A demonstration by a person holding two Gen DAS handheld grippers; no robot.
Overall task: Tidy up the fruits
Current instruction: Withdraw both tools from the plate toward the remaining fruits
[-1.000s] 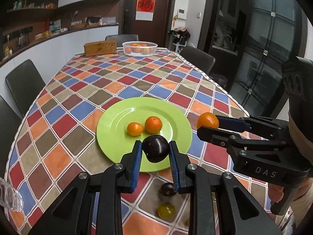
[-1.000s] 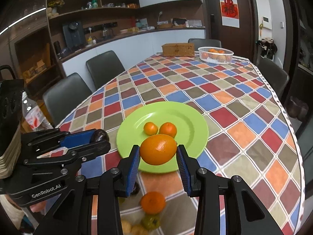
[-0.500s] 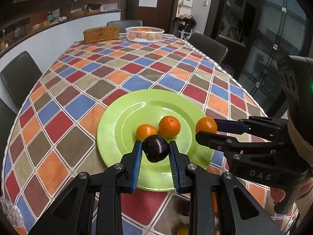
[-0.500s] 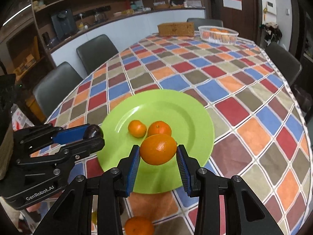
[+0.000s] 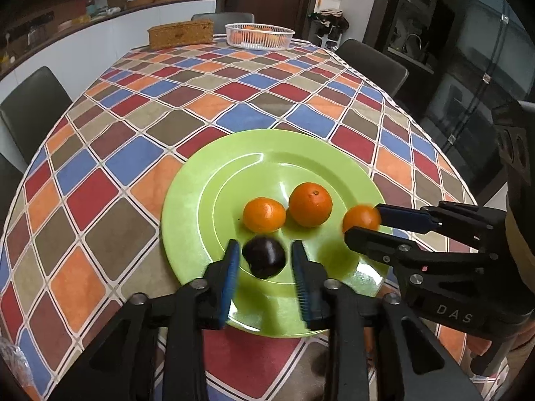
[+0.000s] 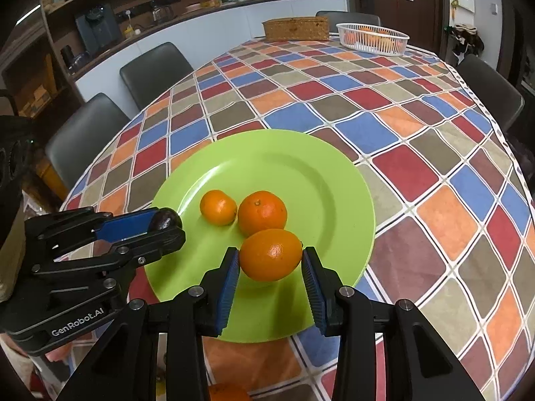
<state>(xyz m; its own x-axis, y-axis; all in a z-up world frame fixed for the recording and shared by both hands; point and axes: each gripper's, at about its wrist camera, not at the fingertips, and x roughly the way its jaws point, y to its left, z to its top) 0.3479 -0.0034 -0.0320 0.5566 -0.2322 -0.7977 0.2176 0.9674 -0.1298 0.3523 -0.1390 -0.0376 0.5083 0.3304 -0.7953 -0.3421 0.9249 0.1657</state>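
lowering both fruits onto the green plate [image 5: 187,207] is the step i judge i'm in. my left gripper [image 5: 265,260] sits low over the near part of the plate with the dark plum [image 5: 264,256] between its blue pads; in the left wrist view i see a gap on each side of the fruit, so the fingers stand apart and the plum looks let go, resting on the plate or very nearly so. there is motion blur on the pads, so i can't be sure it has fully settled.

my right gripper [image 6: 271,264] has the large orange [image 6: 271,254] between its pads. the left pad touches the fruit, the right pad shows a thin gap, so i cannot tell whether the grip is on or just released. it sits just in front of two oranges already on the plate, the smaller orange [image 6: 218,207] and the rounder orange [image 6: 262,213], close to touching the latter.

next i'd part the right fingers fully and draw both grippers straight back and up, slowly, so no pad nudges a round fruit into rolling. more fruit shows at the bottom edge of the right view, below the plate, likely the next pick.
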